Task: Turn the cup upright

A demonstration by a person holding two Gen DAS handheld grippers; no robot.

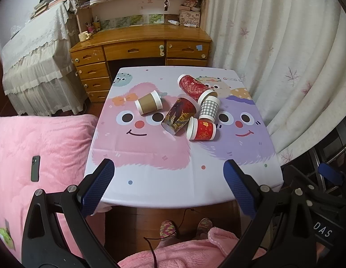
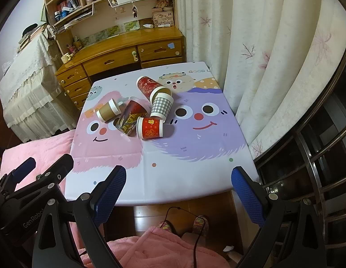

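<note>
In the left wrist view, the left gripper is held wide and empty over the near edge of the table; five paper cups lie tipped at twelve o'clock, the brown cup apart at eleven.

In the right wrist view, the right gripper is likewise spread wide, empty. The red cup, nearest, is best gripped across its wall first, then rotated upright.

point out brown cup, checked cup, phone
brown cup (image 1: 148,105), left wrist view, brown sleeve
checked cup (image 2: 161,107), right wrist view, checked sleeve
phone (image 1: 35,168), left wrist view, back panel
</note>
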